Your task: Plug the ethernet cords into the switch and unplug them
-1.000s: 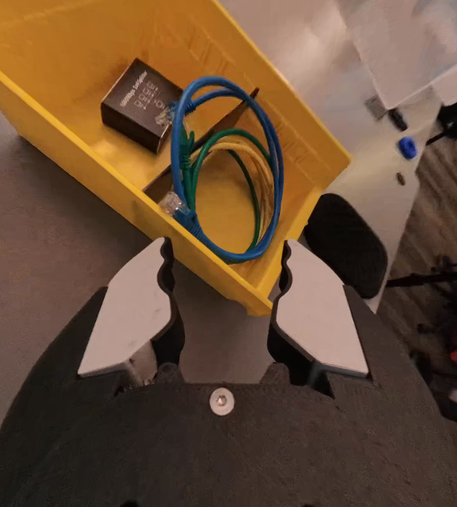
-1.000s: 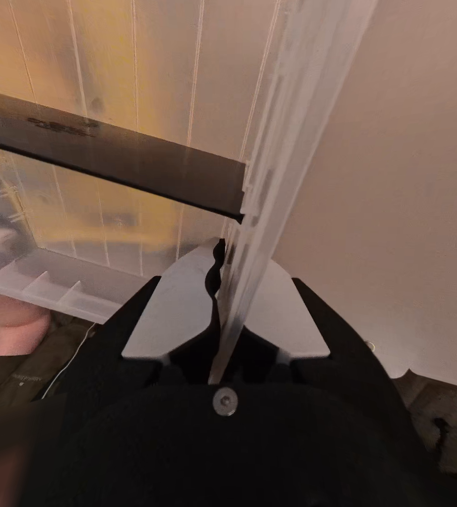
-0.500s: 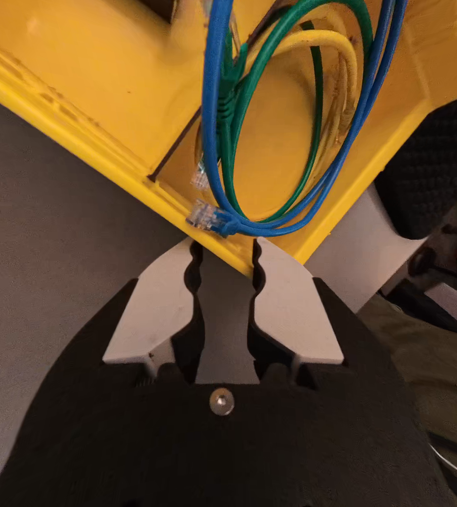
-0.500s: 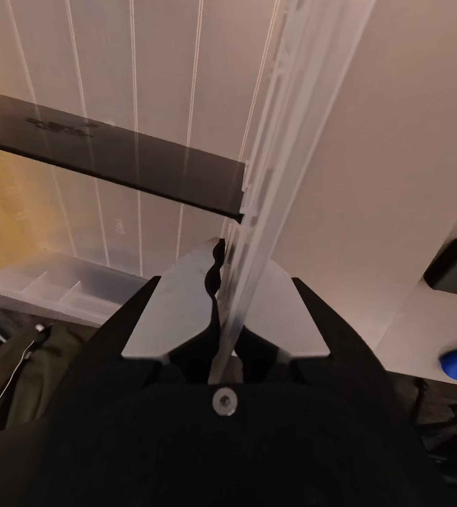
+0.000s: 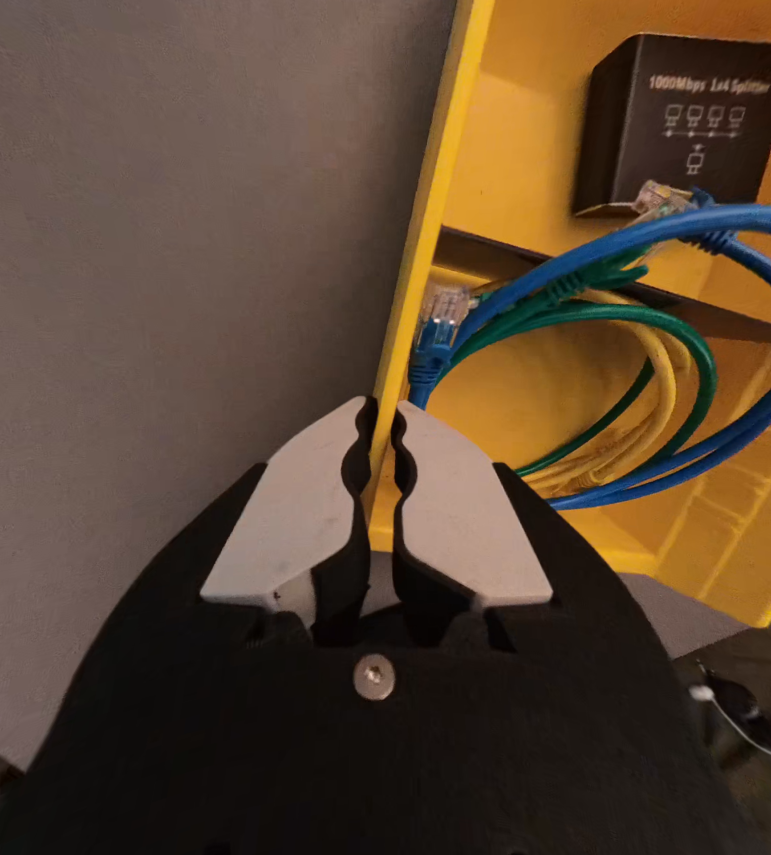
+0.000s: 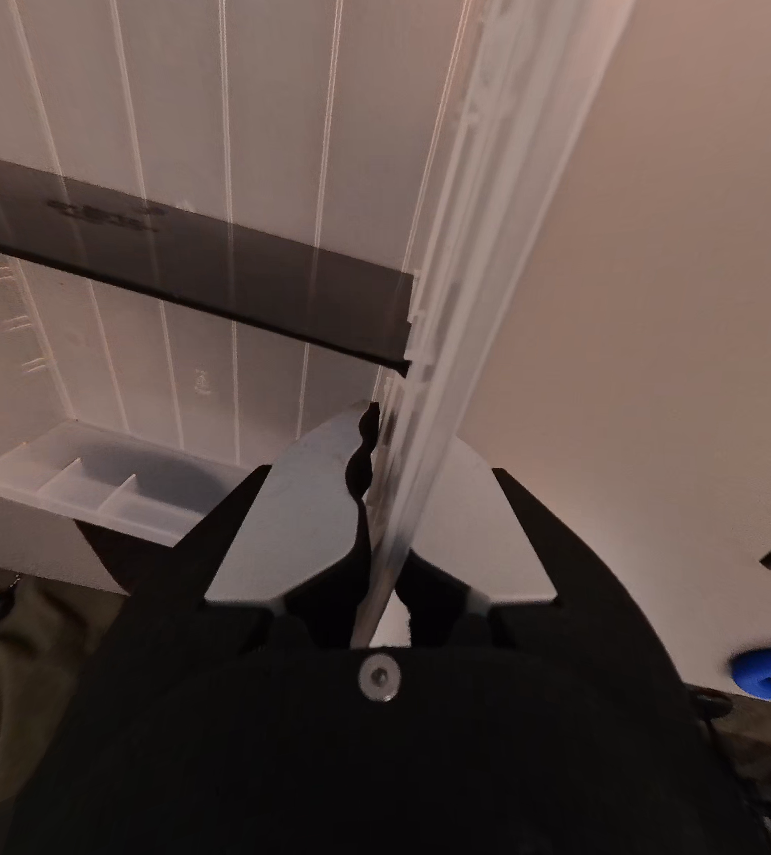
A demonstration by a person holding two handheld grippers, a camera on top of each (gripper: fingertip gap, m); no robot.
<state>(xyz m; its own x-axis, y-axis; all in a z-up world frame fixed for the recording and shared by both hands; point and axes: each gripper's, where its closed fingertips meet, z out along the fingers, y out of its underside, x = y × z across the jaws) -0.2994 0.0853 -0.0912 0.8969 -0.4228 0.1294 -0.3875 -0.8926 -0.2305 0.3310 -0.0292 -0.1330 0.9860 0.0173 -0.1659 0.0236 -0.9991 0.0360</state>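
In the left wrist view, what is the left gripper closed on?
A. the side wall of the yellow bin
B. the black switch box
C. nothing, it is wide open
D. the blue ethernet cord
A: the left gripper pinches the yellow bin wall; the blue ethernet cord lies loose inside.
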